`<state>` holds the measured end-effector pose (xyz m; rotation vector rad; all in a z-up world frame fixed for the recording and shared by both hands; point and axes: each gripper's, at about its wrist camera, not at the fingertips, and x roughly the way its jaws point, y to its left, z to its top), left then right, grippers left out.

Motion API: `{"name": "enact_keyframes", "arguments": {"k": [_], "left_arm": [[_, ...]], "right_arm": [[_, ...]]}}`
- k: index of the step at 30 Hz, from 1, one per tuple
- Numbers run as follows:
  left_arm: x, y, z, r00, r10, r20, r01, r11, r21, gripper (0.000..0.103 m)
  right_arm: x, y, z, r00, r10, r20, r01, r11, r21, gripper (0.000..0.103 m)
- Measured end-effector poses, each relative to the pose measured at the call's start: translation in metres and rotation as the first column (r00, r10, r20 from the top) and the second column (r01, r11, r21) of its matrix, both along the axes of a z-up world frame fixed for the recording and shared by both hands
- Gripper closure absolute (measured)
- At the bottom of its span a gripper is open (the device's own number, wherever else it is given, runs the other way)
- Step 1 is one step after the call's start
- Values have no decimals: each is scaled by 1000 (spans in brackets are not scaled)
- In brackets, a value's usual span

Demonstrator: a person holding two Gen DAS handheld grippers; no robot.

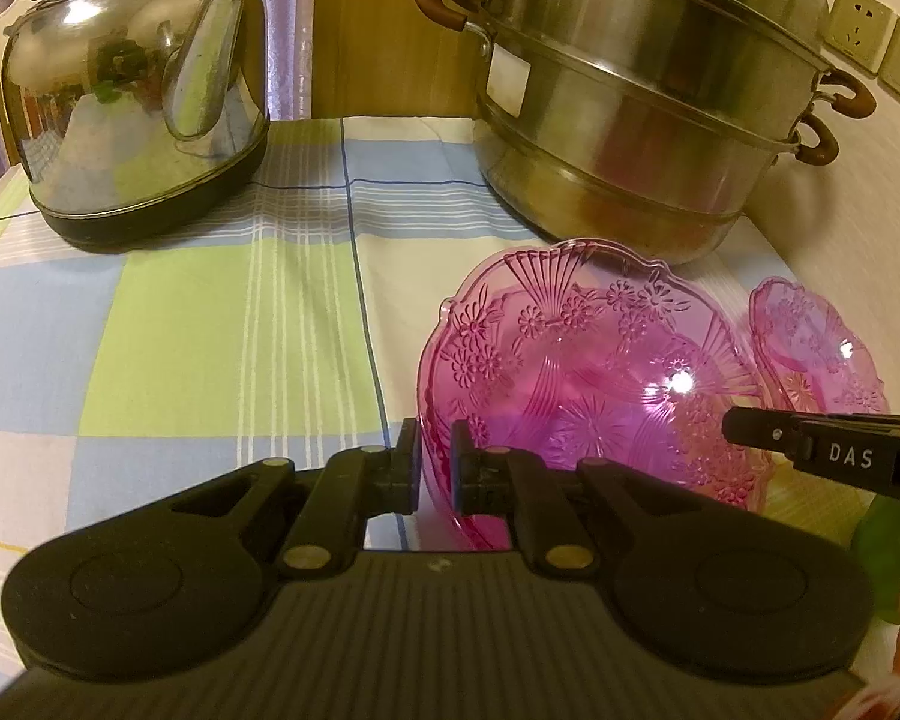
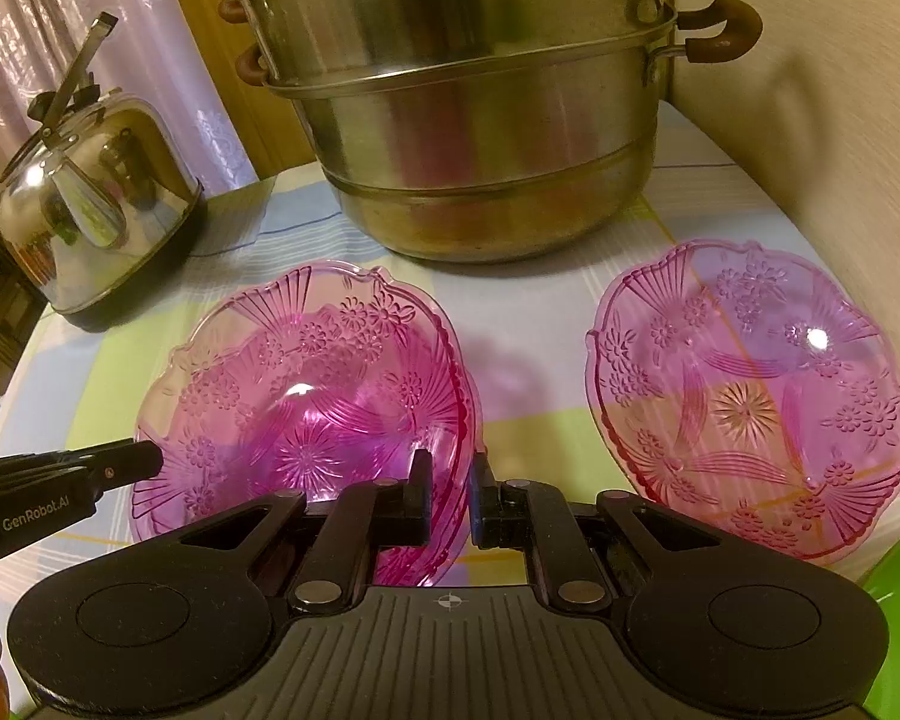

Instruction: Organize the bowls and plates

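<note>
Gripping opposite rims of the stacked pink bowls [image 2: 306, 414], both tongs.

Checked cloth of pale blue, green and white [image 1: 222, 324] spread over the table, cream plaster wall [image 1: 858, 180] at right with two white sockets [image 1: 857, 24], pale lilac patterned curtain [image 2: 60, 30] behind, brown wooden panel [image 1: 384, 24] beside it, lit warmly from above.

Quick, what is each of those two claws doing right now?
Left gripper: shut on the rim of the darker pink bowl.
Right gripper: shut on the opposite rim of the same bowl.
</note>
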<state>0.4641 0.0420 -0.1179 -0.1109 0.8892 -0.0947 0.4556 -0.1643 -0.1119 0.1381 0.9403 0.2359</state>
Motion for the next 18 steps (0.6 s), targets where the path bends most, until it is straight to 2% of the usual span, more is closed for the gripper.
{"name": "enact_keyframes", "arguments": {"k": [4,6,7,9,11,18], "left_arm": [[0,0,-1,1000,1,-4,-1,1000,-3,94],[0,0,0,1000,14,7,-14,1000,1,81],[-1,1,1,1000,18,10,-18,1000,-1,77],[-1,4,2,999,31,16,-31,1000,-2,78],[-2,6,4,999,41,24,-41,999,-5,78],[-4,6,9,999,38,38,-38,999,-16,77]], "right_arm": [[0,0,-1,1000,2,8,-2,1000,-7,92],[0,1,-2,1000,7,19,-7,1000,-9,88],[0,1,-2,1000,6,25,-6,1000,-8,82],[0,-3,-1,999,-8,34,8,1000,14,44],[-1,-7,2,998,-24,49,22,999,41,41],[0,-10,6,997,-45,57,43,998,43,41]]}}
